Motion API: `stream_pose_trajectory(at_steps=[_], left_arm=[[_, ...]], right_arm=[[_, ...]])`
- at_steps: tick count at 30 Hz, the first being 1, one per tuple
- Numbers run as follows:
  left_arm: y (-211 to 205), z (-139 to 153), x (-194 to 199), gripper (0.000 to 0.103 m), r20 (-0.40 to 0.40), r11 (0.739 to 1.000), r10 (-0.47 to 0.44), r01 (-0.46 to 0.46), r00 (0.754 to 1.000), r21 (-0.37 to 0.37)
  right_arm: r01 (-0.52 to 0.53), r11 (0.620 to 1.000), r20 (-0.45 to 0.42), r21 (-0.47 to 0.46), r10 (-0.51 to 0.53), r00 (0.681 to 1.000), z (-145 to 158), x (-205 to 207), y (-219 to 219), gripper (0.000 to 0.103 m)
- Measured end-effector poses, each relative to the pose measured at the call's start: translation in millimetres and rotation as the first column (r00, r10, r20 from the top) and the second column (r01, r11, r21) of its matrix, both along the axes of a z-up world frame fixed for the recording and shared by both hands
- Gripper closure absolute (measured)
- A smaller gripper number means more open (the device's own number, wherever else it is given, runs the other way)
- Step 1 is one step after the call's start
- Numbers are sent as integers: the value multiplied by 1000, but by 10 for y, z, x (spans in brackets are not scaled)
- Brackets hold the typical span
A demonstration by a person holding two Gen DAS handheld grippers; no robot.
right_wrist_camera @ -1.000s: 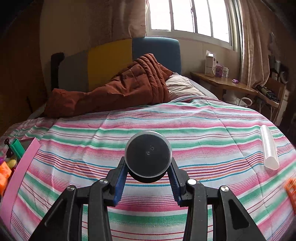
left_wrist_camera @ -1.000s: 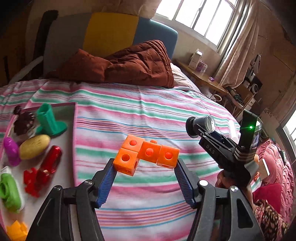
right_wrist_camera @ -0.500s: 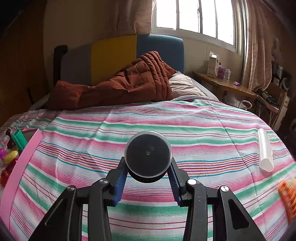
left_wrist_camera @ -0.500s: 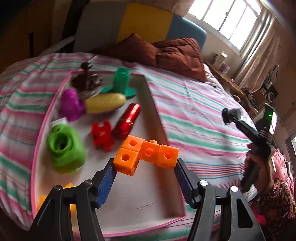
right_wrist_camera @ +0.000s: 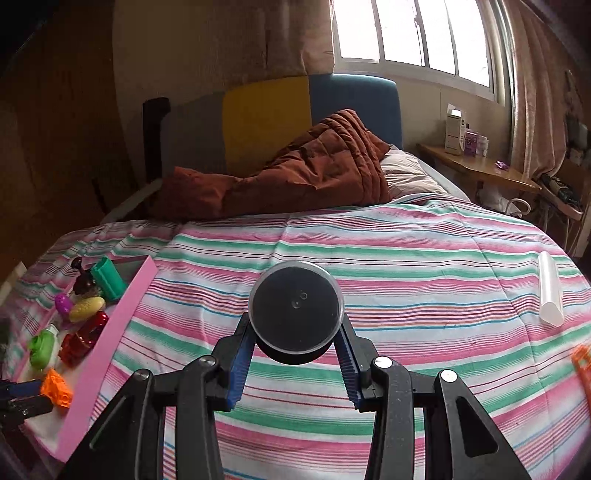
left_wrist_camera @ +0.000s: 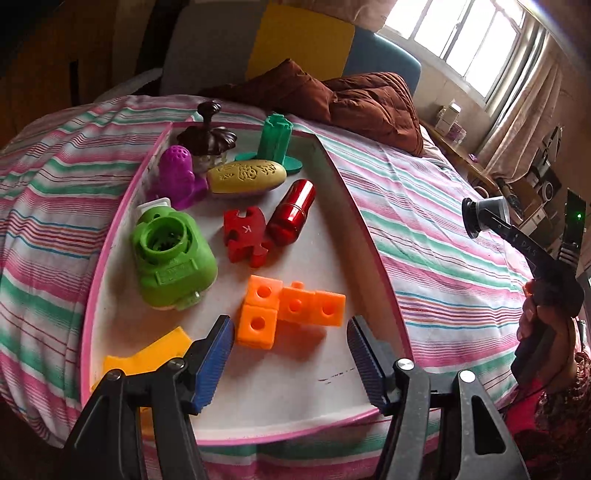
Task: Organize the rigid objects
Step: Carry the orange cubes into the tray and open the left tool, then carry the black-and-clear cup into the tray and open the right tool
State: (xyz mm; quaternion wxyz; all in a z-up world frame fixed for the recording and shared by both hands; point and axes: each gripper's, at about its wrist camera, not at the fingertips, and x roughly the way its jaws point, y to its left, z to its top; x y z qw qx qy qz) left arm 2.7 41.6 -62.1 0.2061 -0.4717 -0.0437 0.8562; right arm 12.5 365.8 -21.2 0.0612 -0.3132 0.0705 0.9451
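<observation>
Left gripper [left_wrist_camera: 290,341] spread wide around orange blocks [left_wrist_camera: 291,308] (pads clear); right gripper [right_wrist_camera: 295,354] pinches a round black jar [right_wrist_camera: 295,310].

Daylit window [right_wrist_camera: 413,33] behind a striped bed [right_wrist_camera: 369,258].

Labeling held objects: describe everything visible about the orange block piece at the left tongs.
The orange block piece is four glossy plastic cubes snapped into a bent shape, each with a round hole in its visible face; one small stud sticks up on top. It lies on the white floor of the pink-rimmed tray, between the fingers of the left tongs, which stand apart from it on both sides.
</observation>
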Motion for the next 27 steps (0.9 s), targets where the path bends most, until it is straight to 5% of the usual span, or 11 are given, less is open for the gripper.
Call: stream_pose_trajectory(at_steps=[10, 27], left_arm=[[-171, 214, 92, 38, -78, 996, 63, -58, 995, 65], [-235, 284, 122, 38, -107, 991, 127, -131, 986, -32]], right_arm=[[-169, 979, -7, -110, 169, 986, 160, 141, -580, 60], [-423, 898, 33, -122, 429, 903, 333, 95, -1708, 60]])
